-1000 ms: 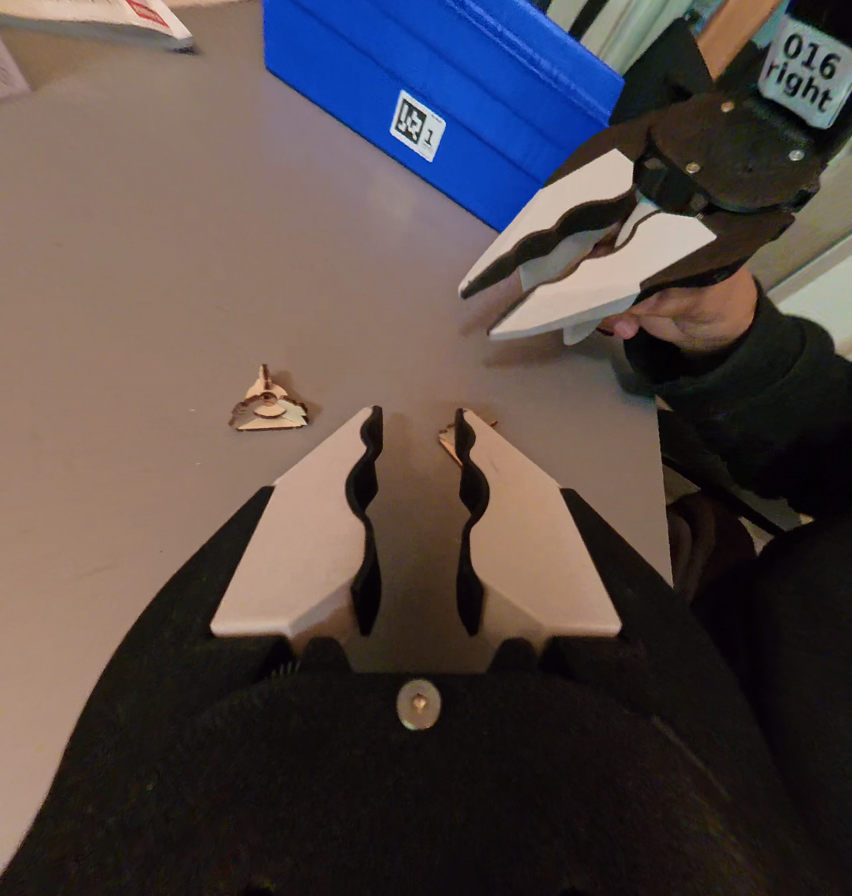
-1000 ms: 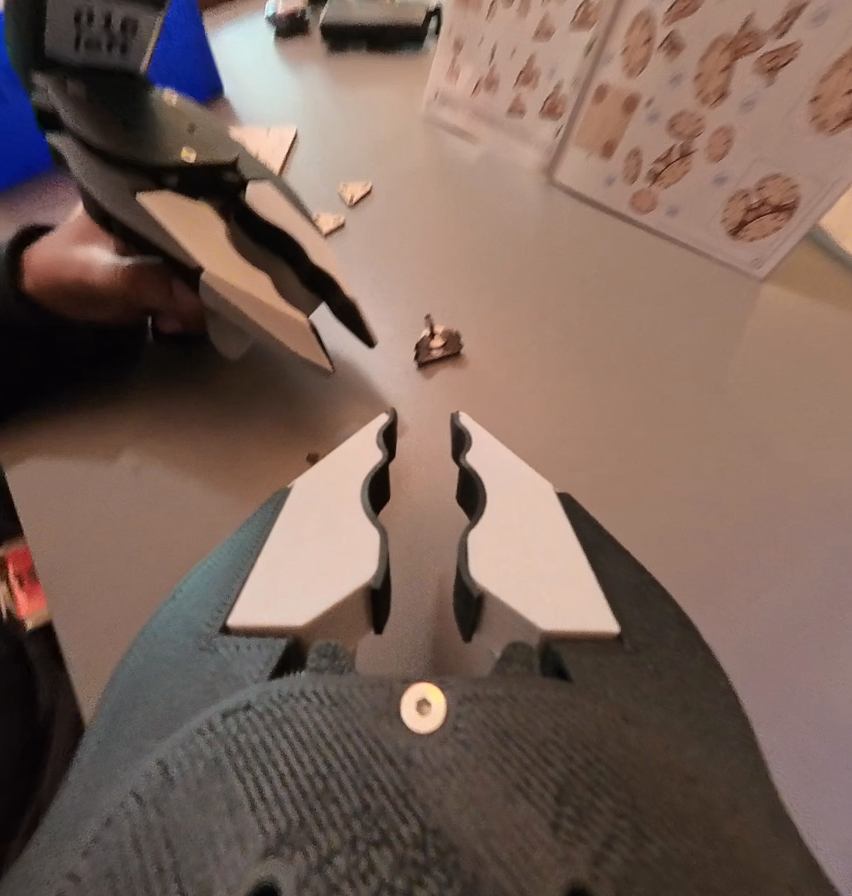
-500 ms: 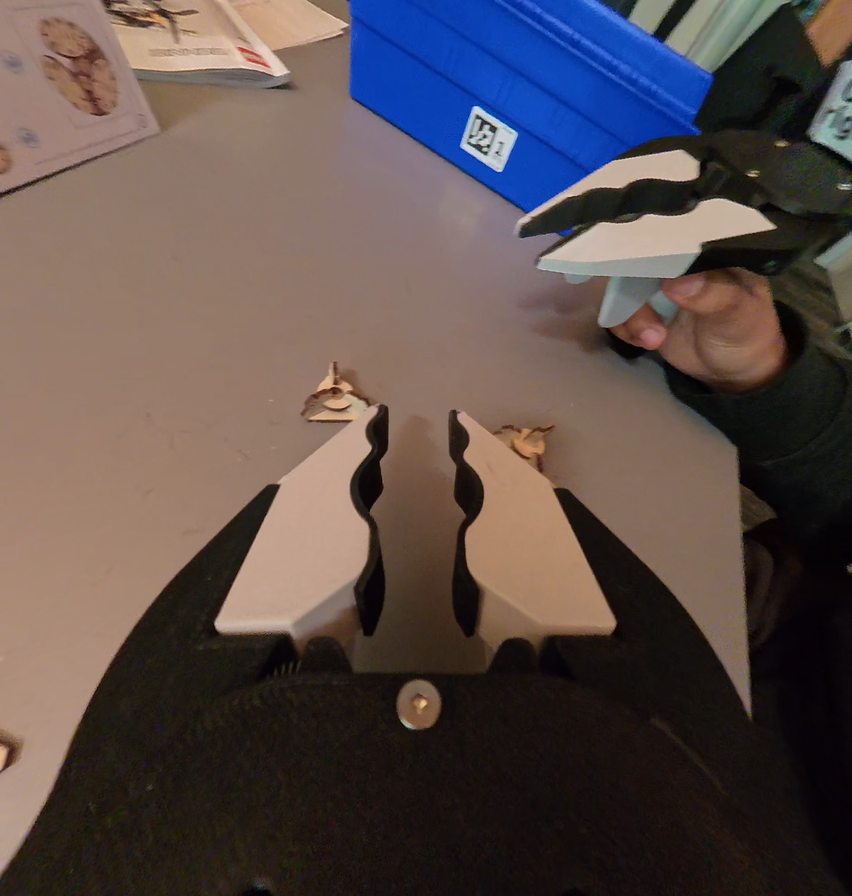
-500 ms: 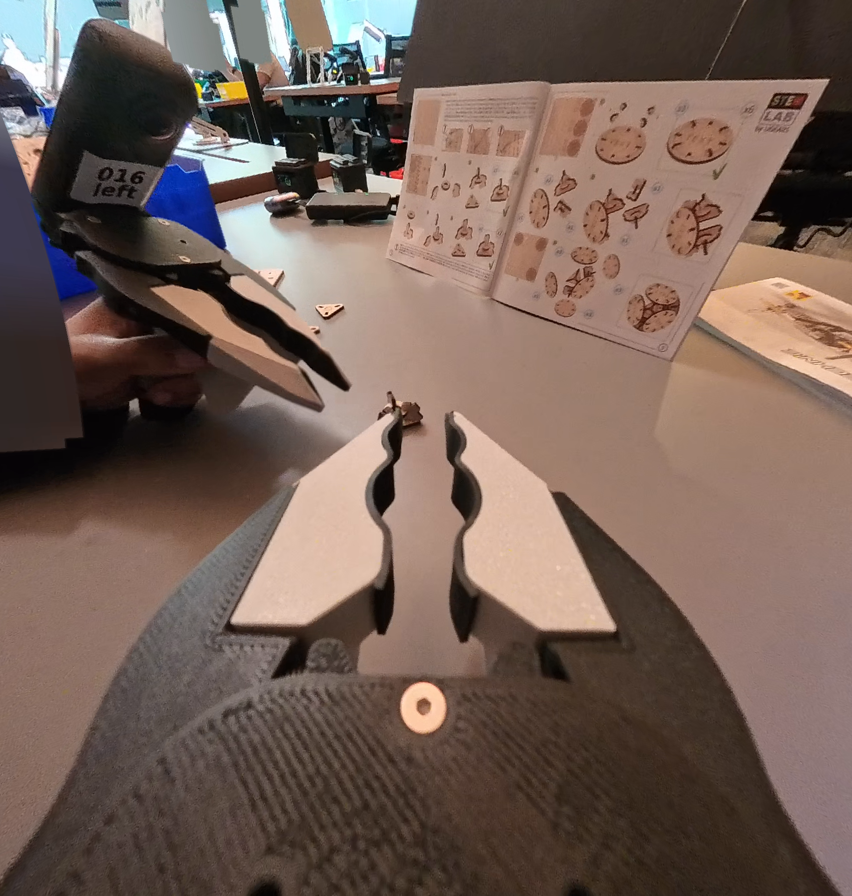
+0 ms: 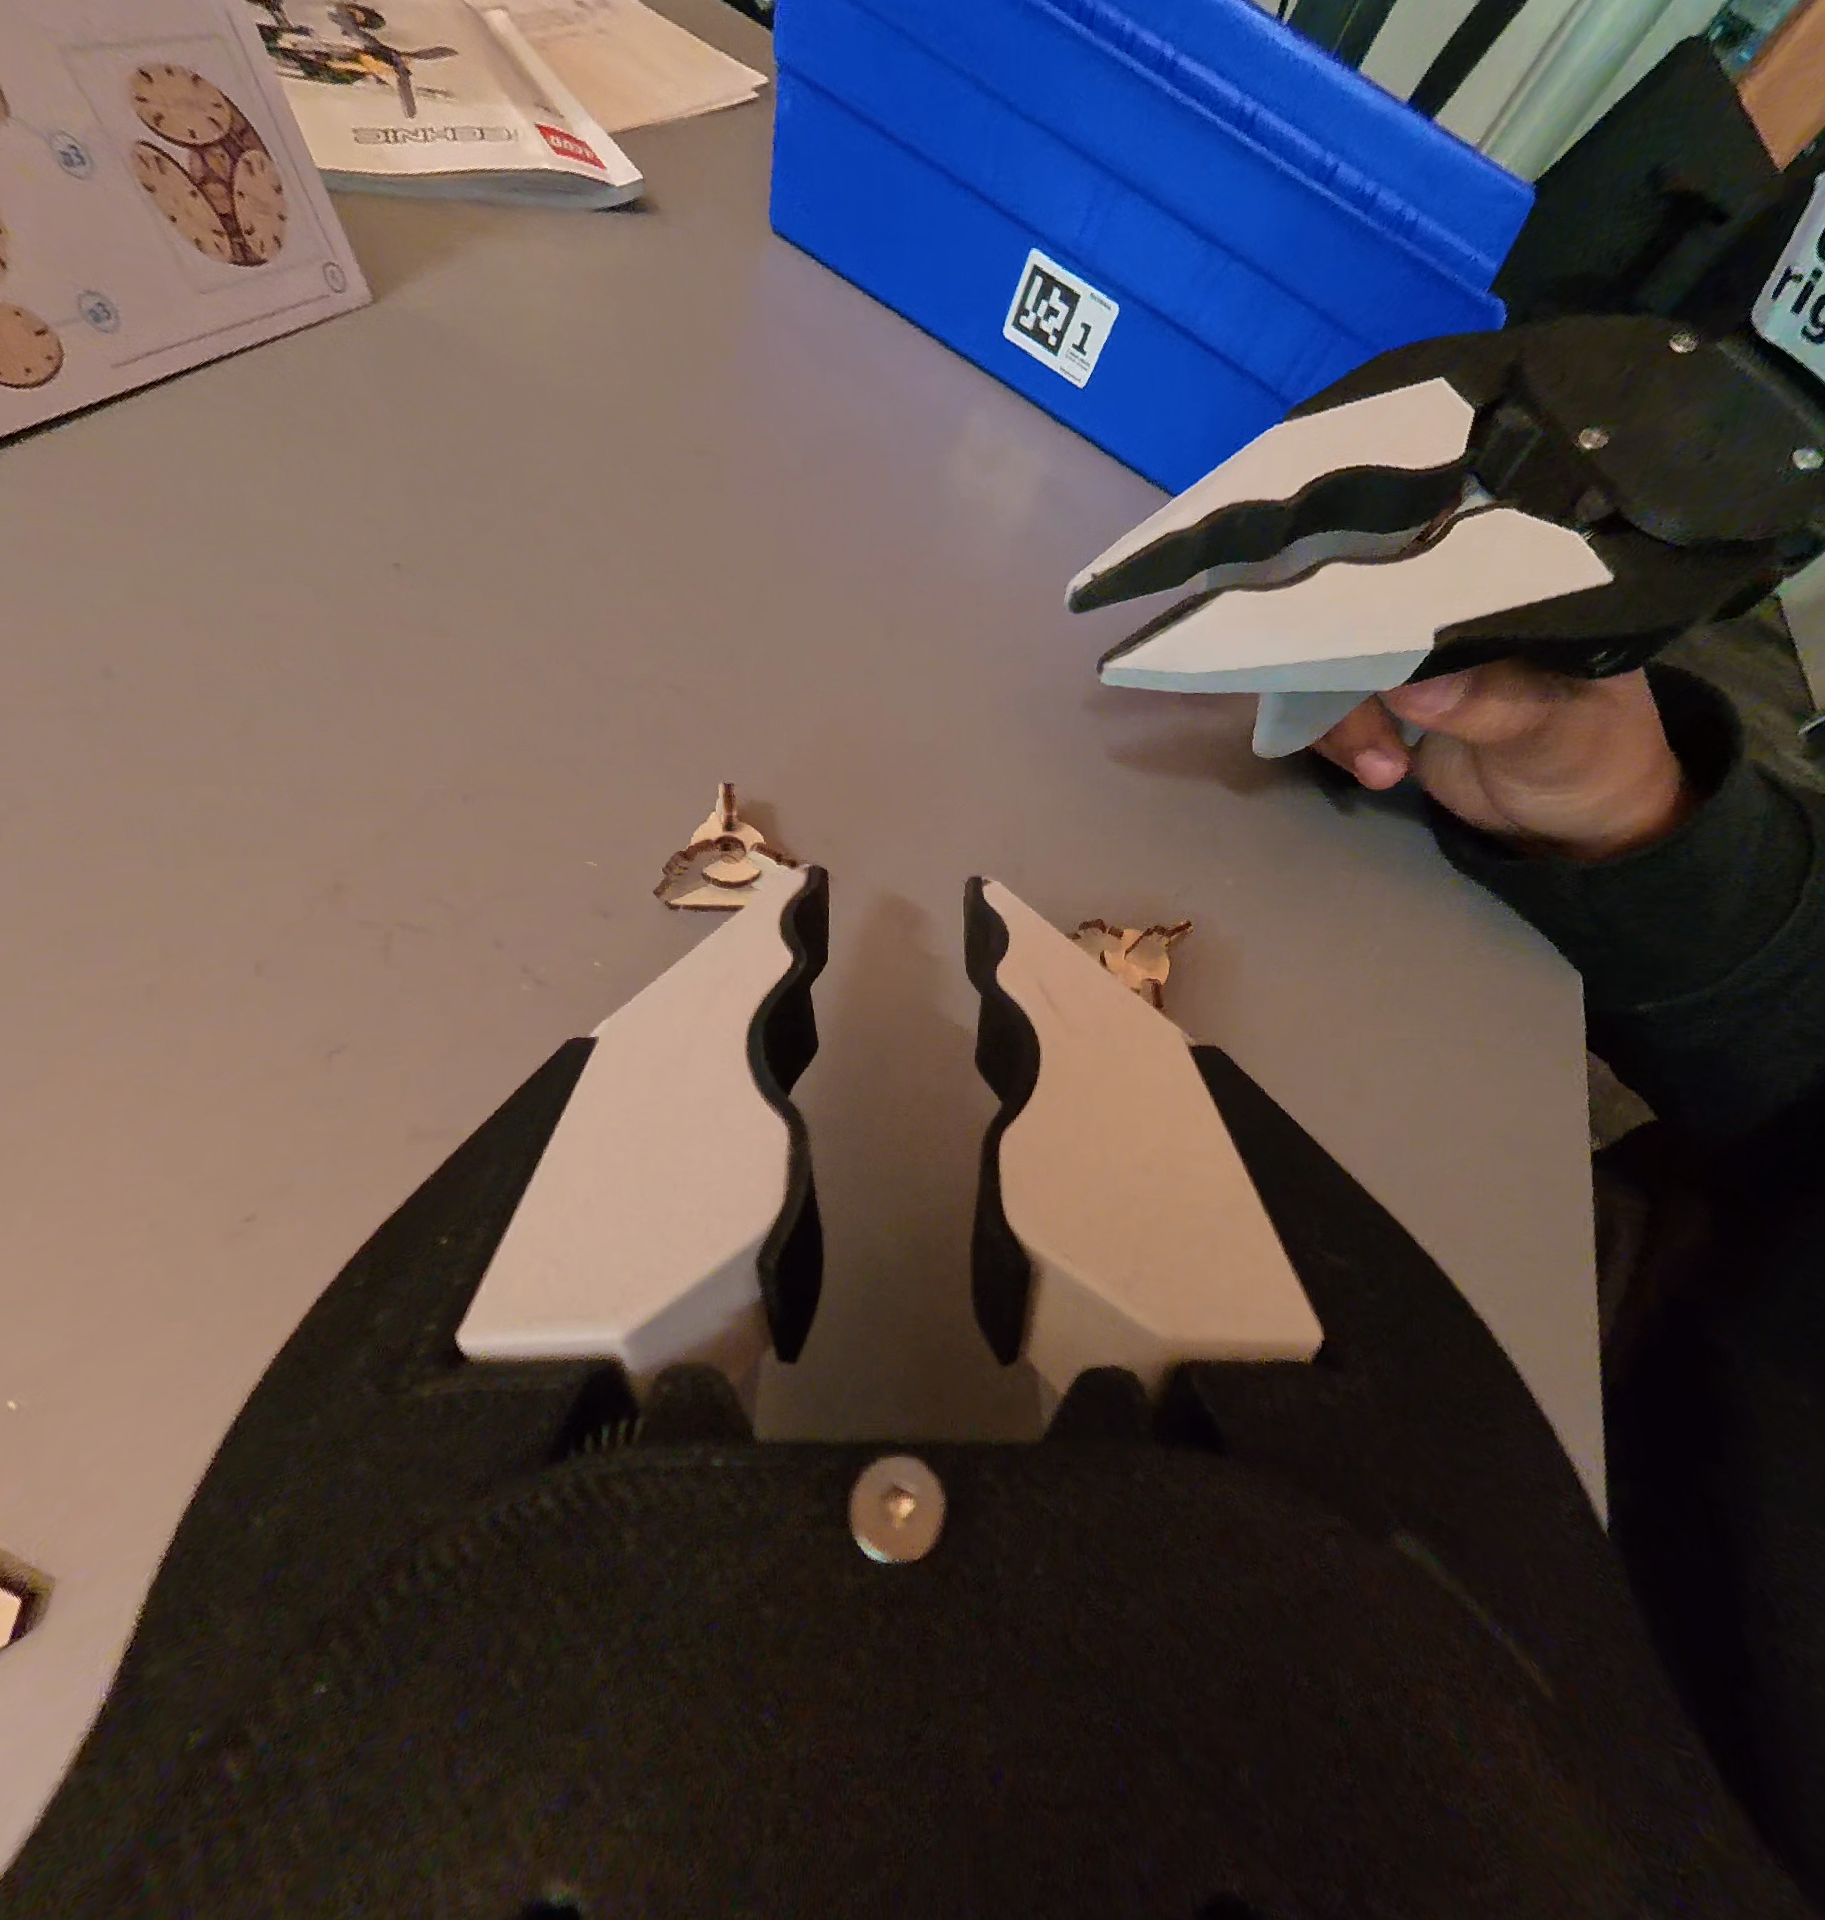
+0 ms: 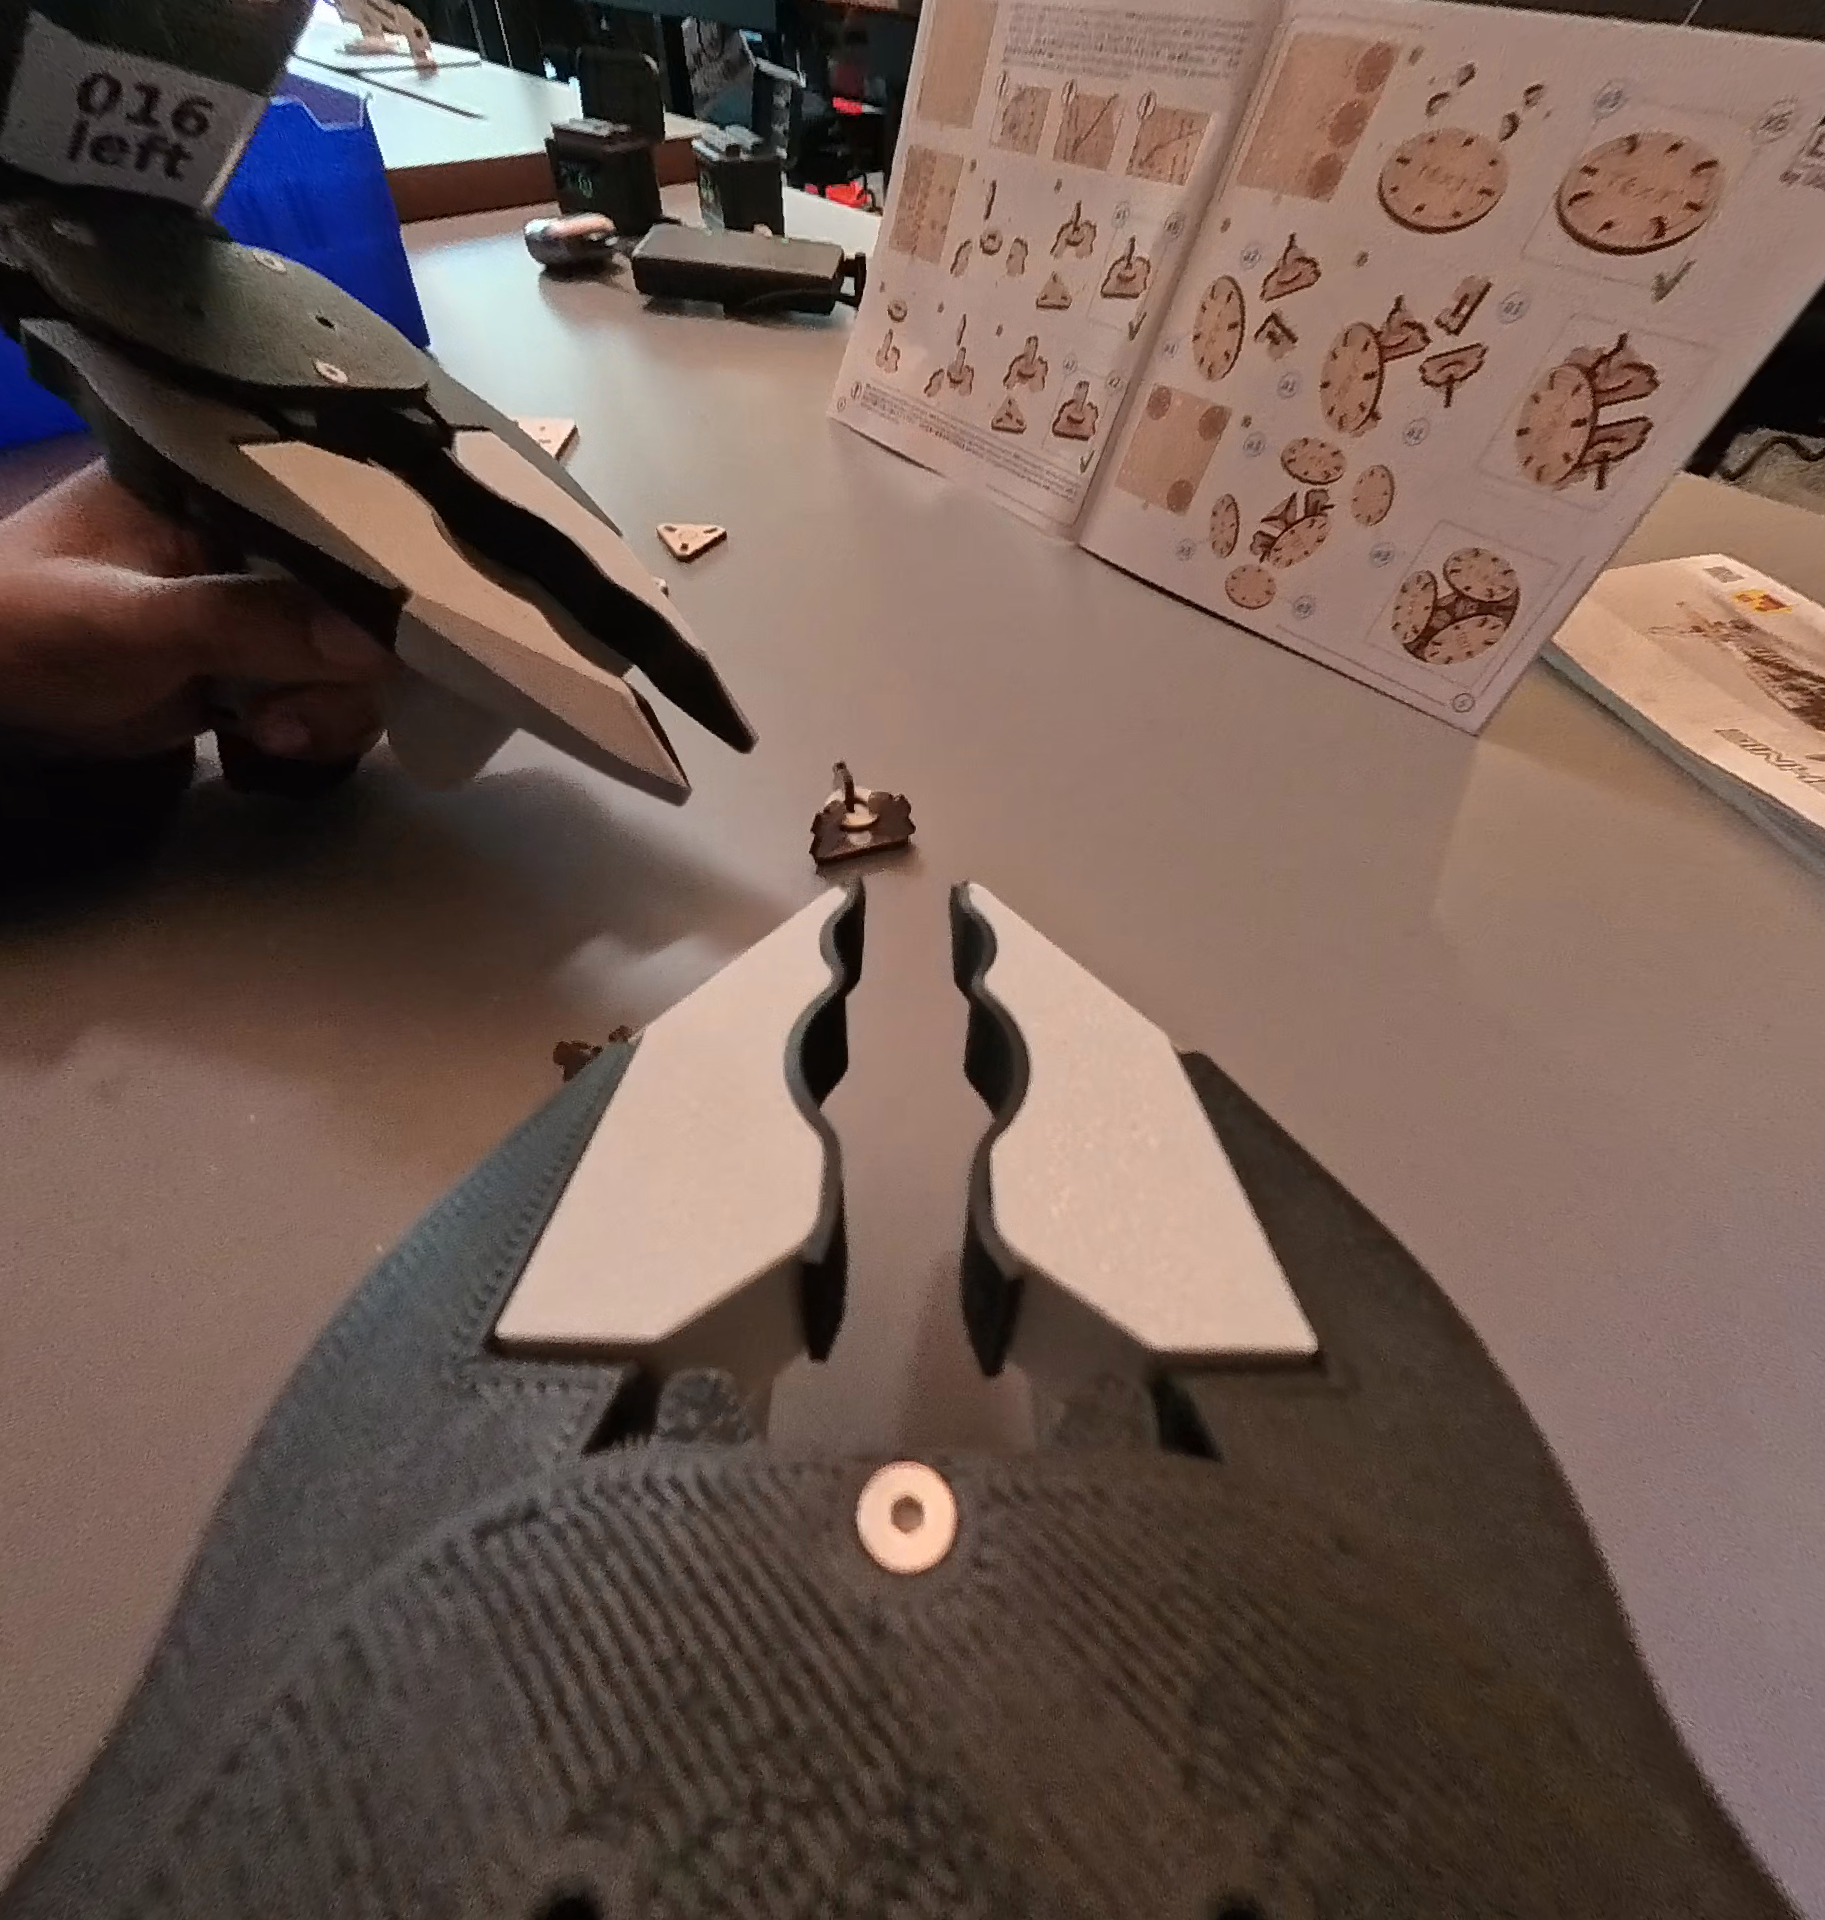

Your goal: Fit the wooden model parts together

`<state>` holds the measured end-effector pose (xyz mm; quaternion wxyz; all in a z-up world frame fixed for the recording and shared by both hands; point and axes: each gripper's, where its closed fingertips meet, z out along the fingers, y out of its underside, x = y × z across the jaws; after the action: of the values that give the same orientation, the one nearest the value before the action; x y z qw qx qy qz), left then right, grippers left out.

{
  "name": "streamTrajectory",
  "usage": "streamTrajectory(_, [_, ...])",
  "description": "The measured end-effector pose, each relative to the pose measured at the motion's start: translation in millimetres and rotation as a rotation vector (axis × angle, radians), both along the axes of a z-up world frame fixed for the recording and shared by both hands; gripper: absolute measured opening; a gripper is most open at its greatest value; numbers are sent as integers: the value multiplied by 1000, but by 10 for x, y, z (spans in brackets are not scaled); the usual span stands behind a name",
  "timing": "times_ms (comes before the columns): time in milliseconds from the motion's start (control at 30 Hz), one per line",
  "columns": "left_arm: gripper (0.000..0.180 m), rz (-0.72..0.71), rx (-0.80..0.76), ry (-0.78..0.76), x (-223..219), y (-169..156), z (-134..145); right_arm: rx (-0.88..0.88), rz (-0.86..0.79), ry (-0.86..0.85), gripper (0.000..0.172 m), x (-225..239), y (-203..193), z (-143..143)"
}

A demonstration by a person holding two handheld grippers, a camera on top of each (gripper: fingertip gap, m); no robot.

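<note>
Watching the small wooden piece with its upright peg on the grey table, I have swung my right gripper low just behind it since a second ago, jaws slightly narrower, parted, empty. My left gripper hovers parted, empty, between that piece and a second wooden piece. Open instruction booklet and blue box stand beyond.

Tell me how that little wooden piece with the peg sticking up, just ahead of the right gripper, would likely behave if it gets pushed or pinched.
The wooden piece with the peg looks thin and small, so probably very light; a nudge would likely slide it across the smooth grey table. Its flat base should resist tipping. The slim upright peg seems the fragile part and might snap or pull out if pinched sideways.
</note>
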<state>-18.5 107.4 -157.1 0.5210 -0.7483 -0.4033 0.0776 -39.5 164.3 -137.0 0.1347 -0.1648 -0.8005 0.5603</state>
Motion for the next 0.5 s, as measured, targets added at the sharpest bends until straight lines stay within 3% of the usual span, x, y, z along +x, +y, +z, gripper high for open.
streamTrajectory(500, [24, -16, -15, -2, 21, 33, -20, 71, 3, 23, 16, 18, -41, -86])
